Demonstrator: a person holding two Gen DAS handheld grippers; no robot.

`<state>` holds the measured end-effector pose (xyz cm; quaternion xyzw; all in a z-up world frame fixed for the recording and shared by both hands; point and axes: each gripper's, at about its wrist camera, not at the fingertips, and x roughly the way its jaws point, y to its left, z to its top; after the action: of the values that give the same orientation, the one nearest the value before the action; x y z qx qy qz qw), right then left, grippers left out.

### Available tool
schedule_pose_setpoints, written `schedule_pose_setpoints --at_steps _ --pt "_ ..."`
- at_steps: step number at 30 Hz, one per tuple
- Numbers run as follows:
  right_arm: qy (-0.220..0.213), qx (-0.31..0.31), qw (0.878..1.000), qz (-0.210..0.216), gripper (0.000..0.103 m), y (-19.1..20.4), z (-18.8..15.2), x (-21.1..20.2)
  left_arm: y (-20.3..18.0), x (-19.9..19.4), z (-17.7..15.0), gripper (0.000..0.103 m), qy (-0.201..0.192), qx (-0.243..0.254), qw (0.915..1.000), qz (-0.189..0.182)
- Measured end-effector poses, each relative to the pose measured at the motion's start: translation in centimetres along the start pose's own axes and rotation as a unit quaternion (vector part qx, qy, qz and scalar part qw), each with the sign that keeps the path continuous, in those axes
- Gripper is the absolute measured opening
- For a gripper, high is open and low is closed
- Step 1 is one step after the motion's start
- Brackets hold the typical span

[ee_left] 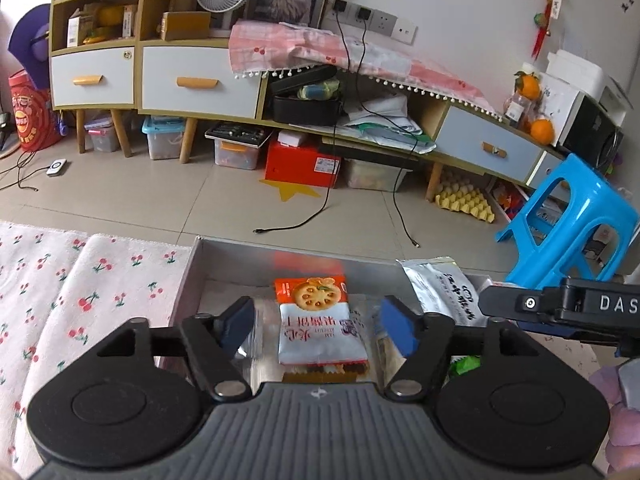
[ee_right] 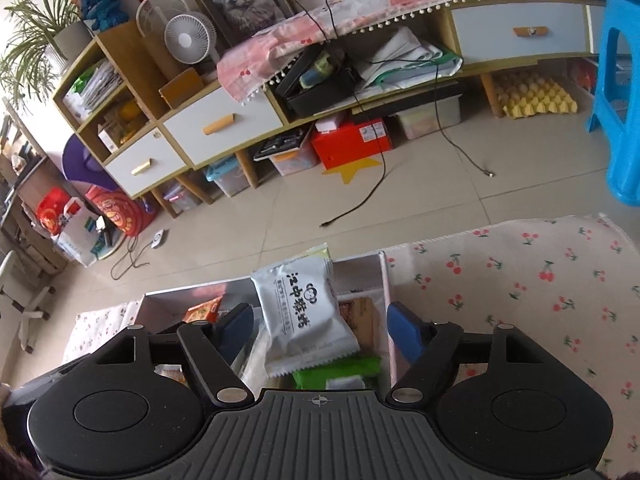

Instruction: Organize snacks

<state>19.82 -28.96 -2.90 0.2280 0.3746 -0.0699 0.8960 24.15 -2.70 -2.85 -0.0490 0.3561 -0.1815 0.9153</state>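
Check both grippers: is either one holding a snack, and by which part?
Neither. The left gripper stands open around the orange biscuit packet, the right gripper open around the white packet; pads clear.

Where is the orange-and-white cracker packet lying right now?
In the left wrist view, the cracker packet lies inside the grey box, between the left gripper's open fingers, left of the white snack bag.

Both the left gripper (ee_left: 318, 326) and right gripper (ee_right: 320, 330) are black, with blue-padded jaws.
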Motion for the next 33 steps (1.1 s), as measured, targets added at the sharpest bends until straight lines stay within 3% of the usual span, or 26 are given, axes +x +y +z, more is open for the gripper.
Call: schedule_pose_setpoints --at_steps 13,16,24,27,29,31,33 --pt "0.003 0.016 1.0 -0.003 0.076 0.3 -3.3 -7.2 -1.4 -5.7 -1.5 0.095 0.006 -0.001 0.9993 0.037" --pt "0.0 0.01 1.0 -0.011 0.086 0.8 -4.8 -9.2 -1.4 -7.1 -2.3 0.102 0.012 -0.003 0.9984 0.056" --pt "0.019 -0.045 0.996 -0.078 0.089 3.5 -9.1 -13.7 -2.0 -11.2 -5.3 0.103 0.047 0.01 0.995 0.087" --pt "0.027 -0.052 0.995 -0.077 0.09 4.6 -10.7 -15.4 -2.5 -12.4 -6.2 0.103 0.062 0.03 0.9922 0.104" --pt "0.025 -0.056 0.995 -0.077 0.099 5.2 -11.7 -16.2 -2.9 -13.3 -6.9 0.103 0.068 0.04 0.989 0.125" --pt "0.018 -0.06 0.994 -0.087 0.1 5.5 -12.8 -16.9 -3.3 -14.0 -7.6 0.103 0.076 0.054 0.9856 0.141" --pt "0.019 -0.065 0.993 -0.094 0.1 5.8 -13.7 -17.0 -3.2 -14.7 -8.4 0.103 0.079 0.047 0.9863 0.137"
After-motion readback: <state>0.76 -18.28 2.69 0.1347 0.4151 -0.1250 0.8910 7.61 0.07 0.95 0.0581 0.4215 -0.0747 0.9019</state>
